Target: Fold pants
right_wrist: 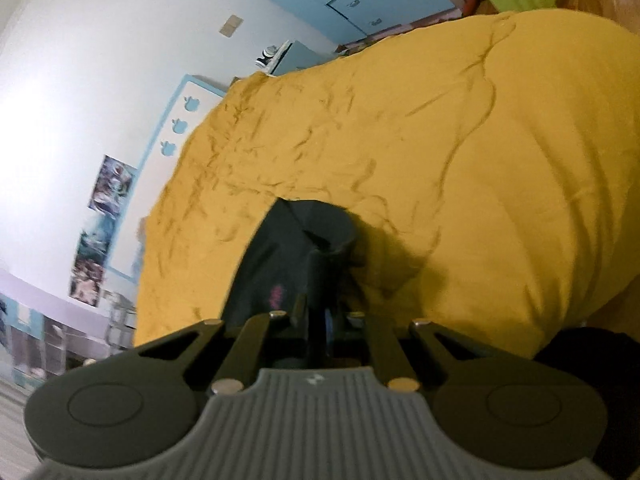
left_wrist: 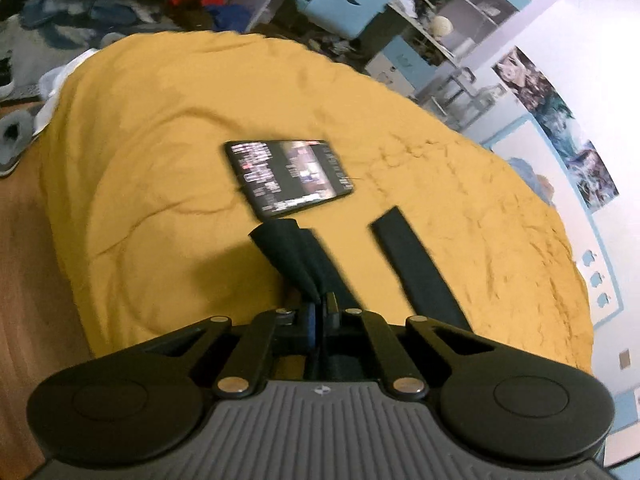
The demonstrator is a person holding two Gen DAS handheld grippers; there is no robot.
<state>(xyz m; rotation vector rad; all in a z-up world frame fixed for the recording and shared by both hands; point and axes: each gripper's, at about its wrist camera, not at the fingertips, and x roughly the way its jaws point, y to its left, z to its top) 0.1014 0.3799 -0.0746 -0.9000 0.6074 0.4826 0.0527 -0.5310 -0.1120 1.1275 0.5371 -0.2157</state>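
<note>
We see both grippers lifted above the yellow bedspread (left_wrist: 160, 128), each pinching the black pants (left_wrist: 308, 264): the left gripper (left_wrist: 320, 304) clamps 1 bunched edge just before the phone (left_wrist: 288, 176), the right gripper (right_wrist: 324, 312) another.

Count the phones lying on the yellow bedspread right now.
1. The phone, screen lit, lies flat on the yellow bedspread just beyond the dark pants gripped by the left claw. The right wrist view shows none; pants there could hide some.
</note>
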